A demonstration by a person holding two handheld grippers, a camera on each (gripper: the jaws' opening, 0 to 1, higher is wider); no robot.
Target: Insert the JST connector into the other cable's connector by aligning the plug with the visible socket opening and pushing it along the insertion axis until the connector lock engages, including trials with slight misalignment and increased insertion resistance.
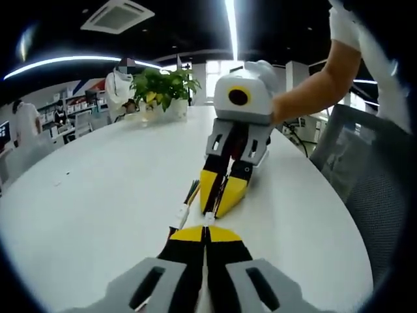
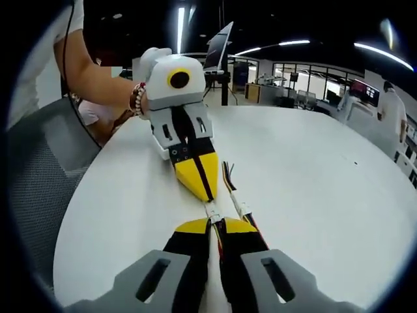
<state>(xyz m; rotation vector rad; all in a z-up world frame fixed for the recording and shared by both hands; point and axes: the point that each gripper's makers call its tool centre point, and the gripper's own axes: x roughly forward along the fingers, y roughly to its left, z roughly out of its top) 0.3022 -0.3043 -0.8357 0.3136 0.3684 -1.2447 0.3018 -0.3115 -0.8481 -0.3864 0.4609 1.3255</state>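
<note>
I am holding both yellow-tipped black grippers nose to nose over the round white table (image 1: pixel 98 195). The left gripper (image 1: pixel 207 229), low in the frame's centre, is clamped shut on its small white JST plug (image 1: pixel 208 220). The right gripper (image 2: pixel 216 225) is clamped on the mating white socket connector (image 2: pixel 213 211), its red, black and yellow wires (image 2: pixel 228 176) trailing beside. Plug and socket are meeting tip to tip, long axes roughly in line; I judge the push should run straight ahead.

Two close, opposed tongs-mounted views sharing the white table (image 1: pixel 98 195).
</note>
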